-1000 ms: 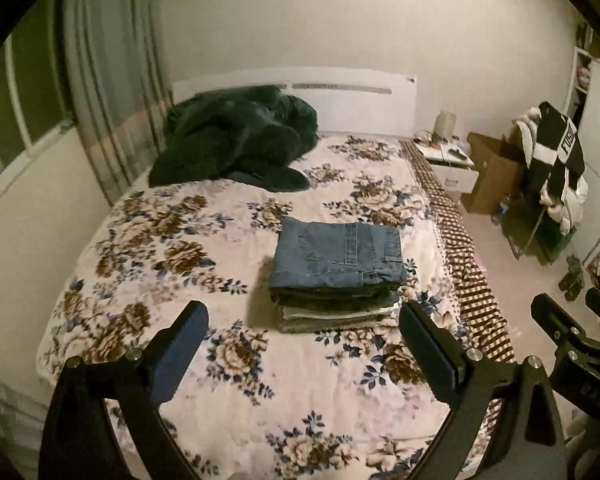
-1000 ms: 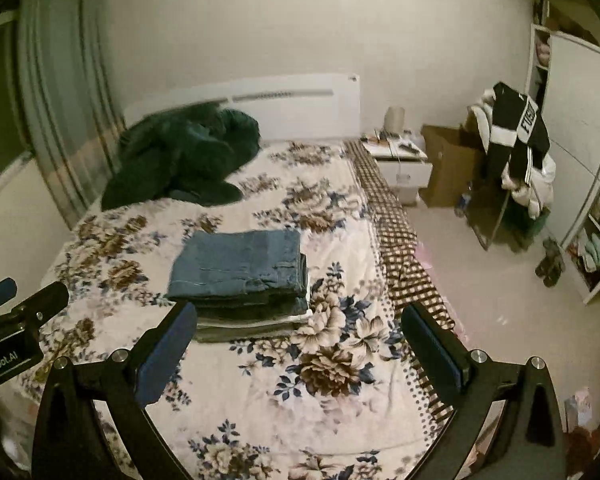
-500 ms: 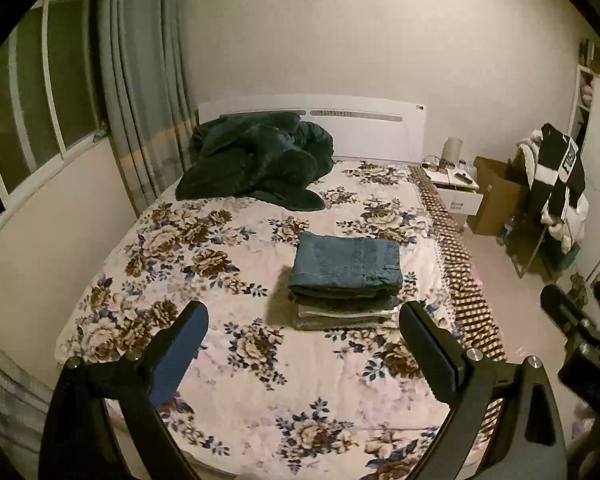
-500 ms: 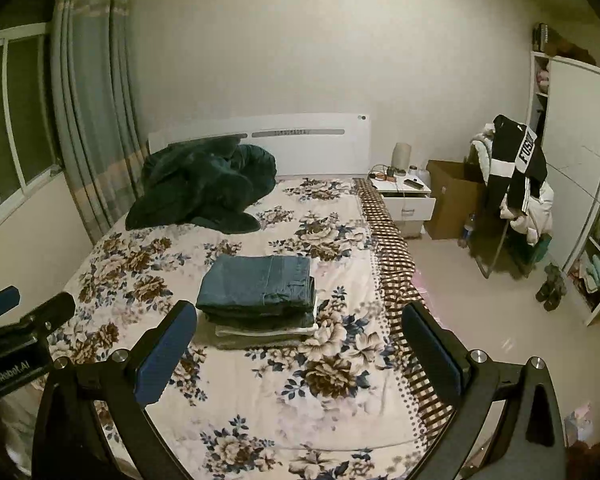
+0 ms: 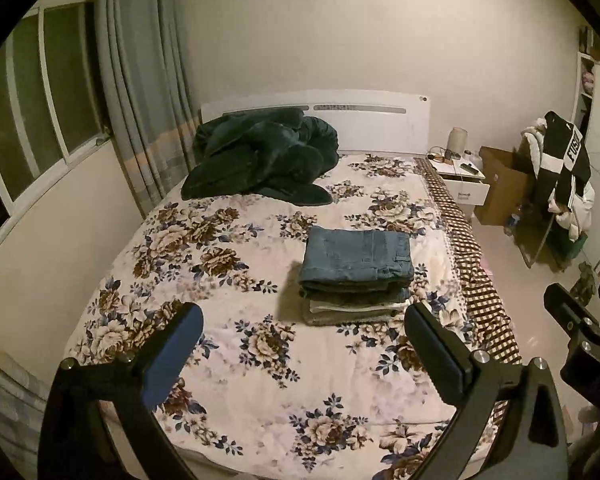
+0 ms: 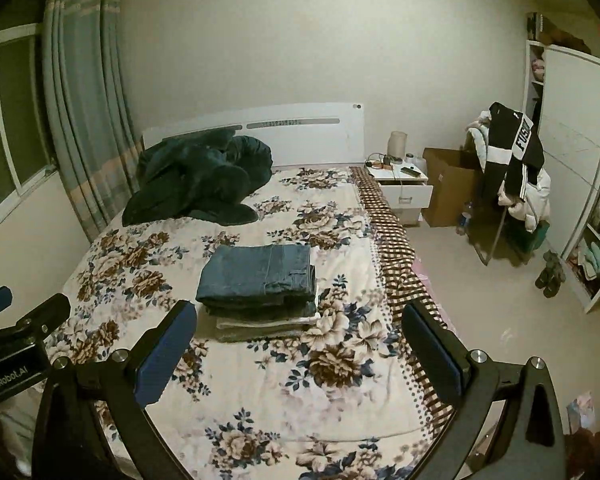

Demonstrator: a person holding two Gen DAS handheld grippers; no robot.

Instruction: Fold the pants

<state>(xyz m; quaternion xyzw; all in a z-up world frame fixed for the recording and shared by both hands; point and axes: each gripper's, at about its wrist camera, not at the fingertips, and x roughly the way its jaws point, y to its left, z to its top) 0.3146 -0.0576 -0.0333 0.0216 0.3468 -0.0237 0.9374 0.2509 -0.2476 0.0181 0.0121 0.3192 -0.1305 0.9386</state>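
Note:
Folded blue jeans (image 5: 358, 256) lie on top of a small stack of folded clothes in the middle of the floral bed (image 5: 228, 288); they also show in the right wrist view (image 6: 258, 276). My left gripper (image 5: 302, 344) is open and empty, held well back above the foot of the bed. My right gripper (image 6: 298, 340) is open and empty, also held back from the stack. The left gripper shows at the left edge of the right wrist view (image 6: 16, 328), and the right gripper shows at the right edge of the left wrist view (image 5: 580, 320).
A dark green blanket (image 5: 260, 160) is heaped by the white headboard (image 5: 380, 120). A window and curtain (image 5: 140, 80) are on the left. A nightstand (image 6: 404, 184), a cardboard box (image 6: 448, 184), a clothes-draped chair (image 6: 516, 168) and a wardrobe (image 6: 572, 160) stand right.
Both grippers have pulled back and up from the bed; the stack looks smaller and farther, and more of the room shows. Both stayed open and empty.

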